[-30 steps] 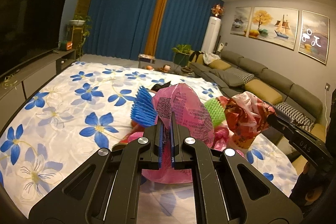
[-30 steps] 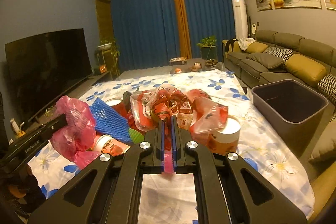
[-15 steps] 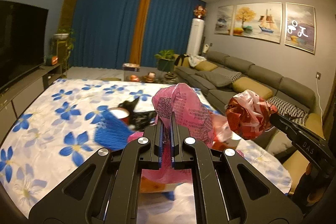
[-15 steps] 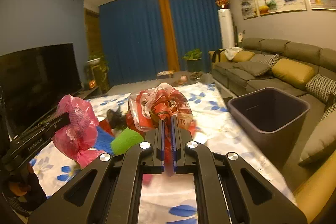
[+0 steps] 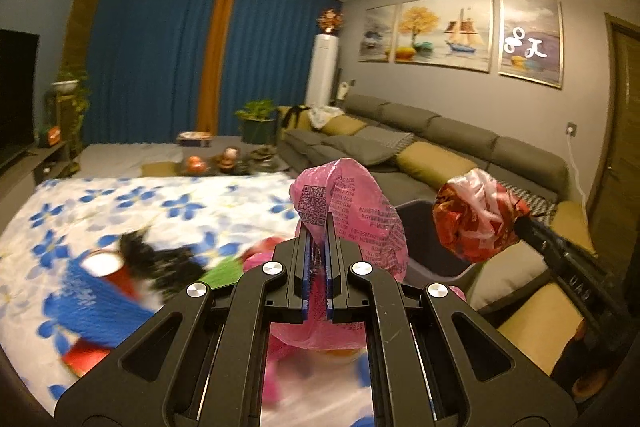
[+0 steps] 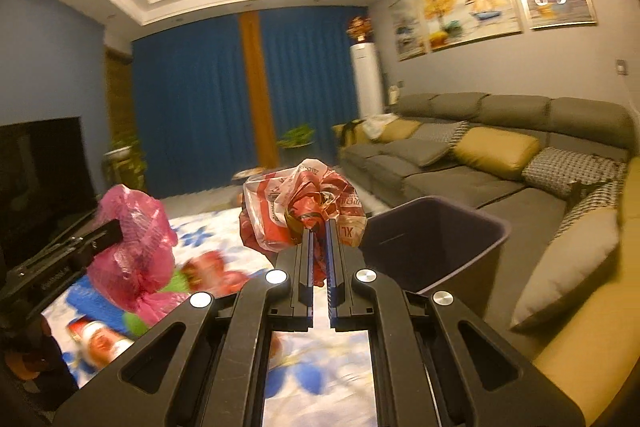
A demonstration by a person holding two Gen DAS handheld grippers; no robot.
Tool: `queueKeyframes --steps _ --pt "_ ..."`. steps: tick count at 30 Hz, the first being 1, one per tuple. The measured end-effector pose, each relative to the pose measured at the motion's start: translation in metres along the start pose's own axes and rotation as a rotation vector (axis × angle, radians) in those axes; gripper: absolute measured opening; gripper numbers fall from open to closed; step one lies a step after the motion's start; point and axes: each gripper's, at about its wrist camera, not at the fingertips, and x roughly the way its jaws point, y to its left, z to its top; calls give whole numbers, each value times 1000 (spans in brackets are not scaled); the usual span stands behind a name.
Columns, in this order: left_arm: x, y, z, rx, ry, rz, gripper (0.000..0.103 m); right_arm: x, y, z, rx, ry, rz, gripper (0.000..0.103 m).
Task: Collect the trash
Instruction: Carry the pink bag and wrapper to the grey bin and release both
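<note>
The left tool (image 5: 318, 227) is clenched on a crumpled pink plastic bag printed with black text and a square code (image 5: 352, 215), held up in the air above a table draped in a white cloth with blue flowers (image 5: 208, 203). The right tool (image 6: 319, 227) is clamped on a scrunched red-and-white plastic bag (image 6: 304, 211), likewise raised clear of the cloth, with only a narrow gap between its blue-padded fingers (image 6: 306, 255).

A dark grey plastic waste bin (image 6: 460, 239), open at the top, stands just beside the table on the side toward a long grey sofa with mustard cushions (image 6: 492, 151). In the right wrist view the red-and-white bag hangs level with the bin's rim and just short of it; the pink bag sits farther from the bin, over the cloth. In the left wrist view the pink bag partly covers the bin, and the red-and-white bag appears above and beyond the bin's rim.

More litter lies on the cloth on the far side from the bin, blurred: a blue foam net sleeve (image 5: 96, 295), a red-and-white paper cup (image 5: 106, 265), a black crumpled scrap (image 5: 160, 261), a green foam piece (image 5: 224, 273) and a red wrapper (image 6: 100, 341).

Blue curtains with an orange panel (image 6: 256, 95) close off the wall behind the table.
</note>
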Motion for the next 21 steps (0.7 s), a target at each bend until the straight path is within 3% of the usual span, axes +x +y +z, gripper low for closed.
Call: queueKeyframes --steps 12,21 --pt "91 -84 21 44 -21 -101 5 34 -61 9 37 -34 -164 6" --pt "156 -102 21 36 31 -118 5 65 -83 18 58 -44 -202 6"
